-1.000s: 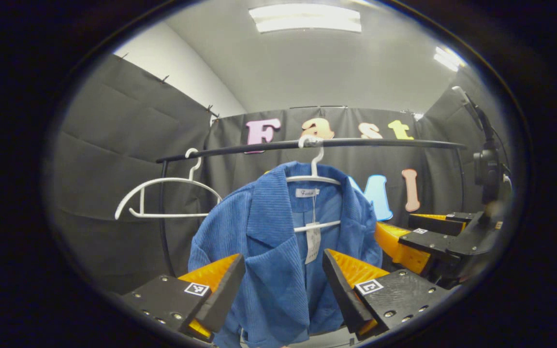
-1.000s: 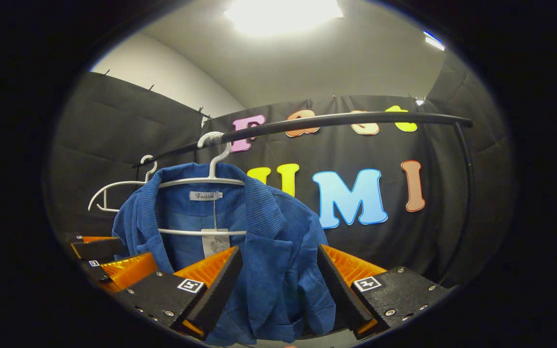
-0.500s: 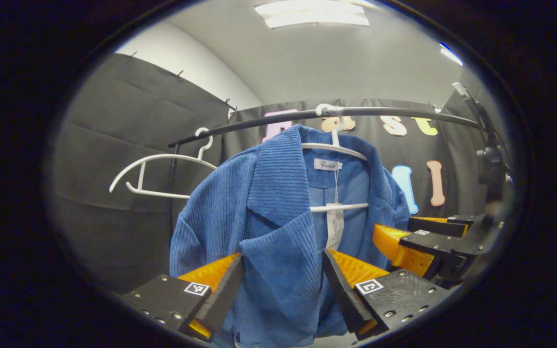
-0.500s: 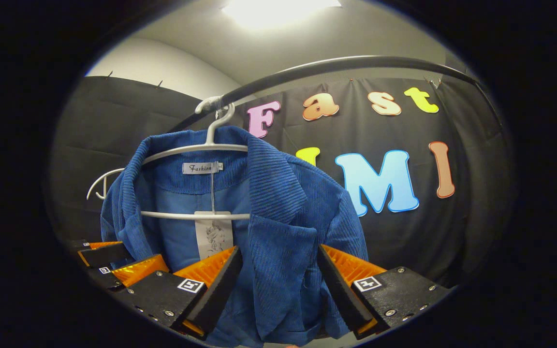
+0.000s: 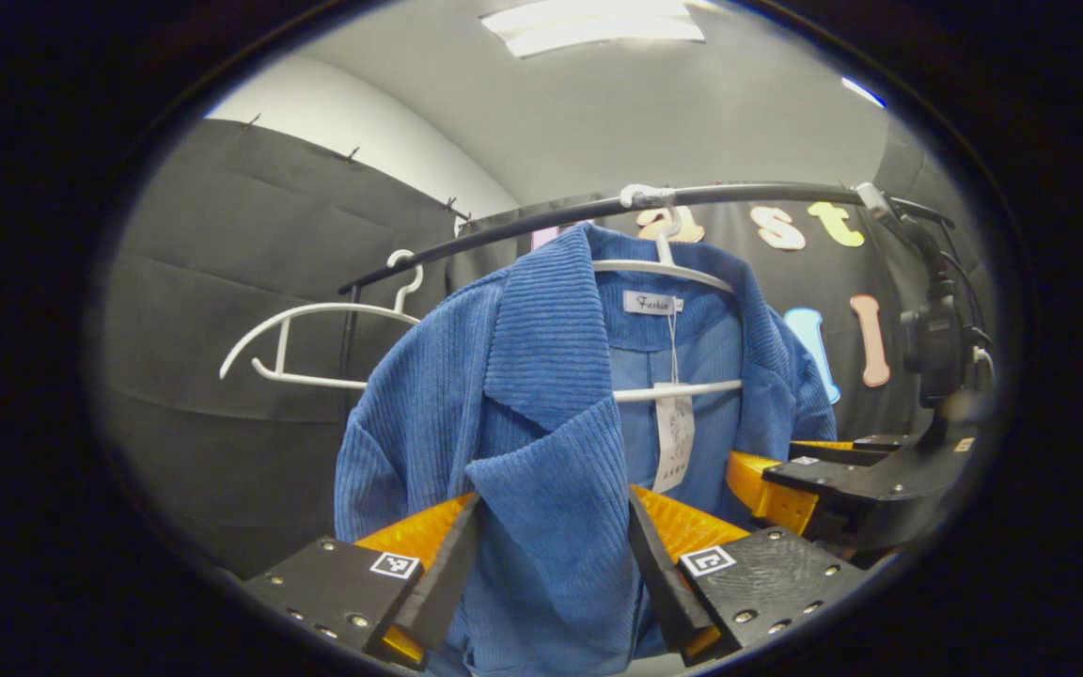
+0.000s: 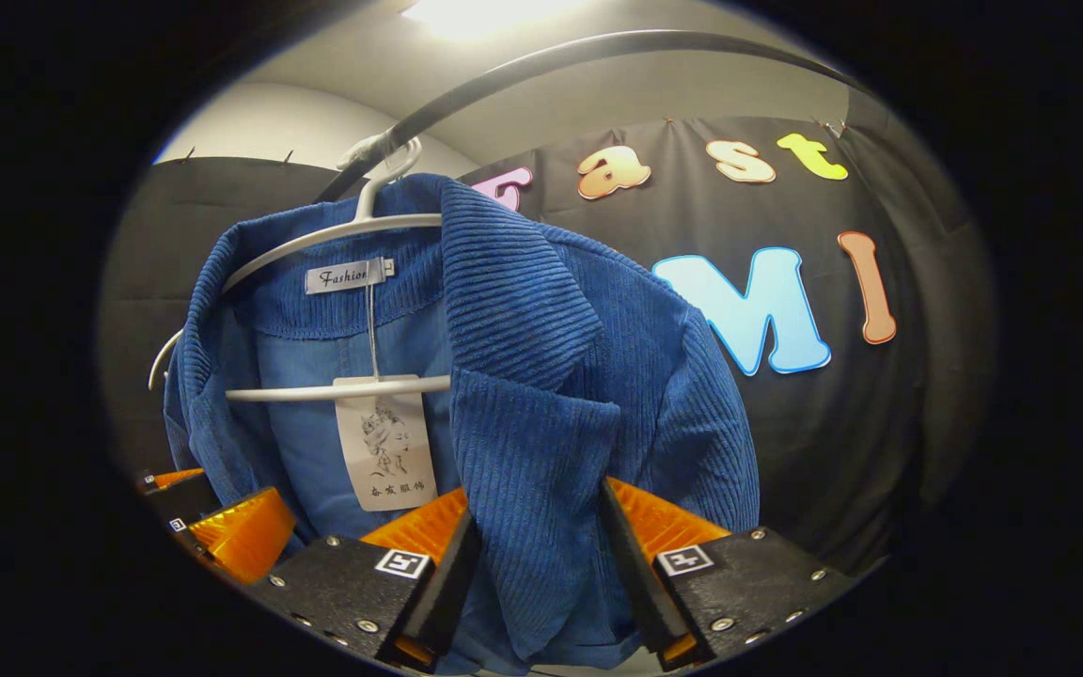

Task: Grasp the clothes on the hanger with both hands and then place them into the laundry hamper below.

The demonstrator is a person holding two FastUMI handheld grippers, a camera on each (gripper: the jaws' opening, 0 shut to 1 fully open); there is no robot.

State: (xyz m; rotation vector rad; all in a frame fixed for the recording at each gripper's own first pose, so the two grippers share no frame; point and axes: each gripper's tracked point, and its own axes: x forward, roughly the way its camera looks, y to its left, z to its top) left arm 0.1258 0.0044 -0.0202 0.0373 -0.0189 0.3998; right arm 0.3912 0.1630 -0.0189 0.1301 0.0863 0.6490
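A blue corduroy jacket (image 5: 541, 376) hangs on a white hanger (image 5: 664, 268) from the black rail (image 5: 504, 235). In the left gripper view my left gripper (image 5: 553, 574) is open, and the jacket's left lapel lies in the gap between its fingers. My right gripper (image 5: 786, 465) reaches in from the right at the jacket's other side. In the right gripper view the jacket (image 6: 523, 310) fills the middle on its hanger (image 6: 316, 244). My right gripper (image 6: 539, 555) is open around the right lapel, which reaches from finger to finger. The left gripper (image 6: 208, 512) shows at lower left.
An empty white hanger (image 5: 316, 310) hangs on the rail left of the jacket. A paper tag (image 6: 384, 442) dangles from the collar over the hanger's bar. A black camera on a stand (image 5: 932, 338) rises at the right. The rail (image 6: 523, 66) arches overhead.
Both grippers have moved closer to the jacket and slightly up, so each lapel now lies deeper between the fingers. The right gripper's gap looks slightly narrower.
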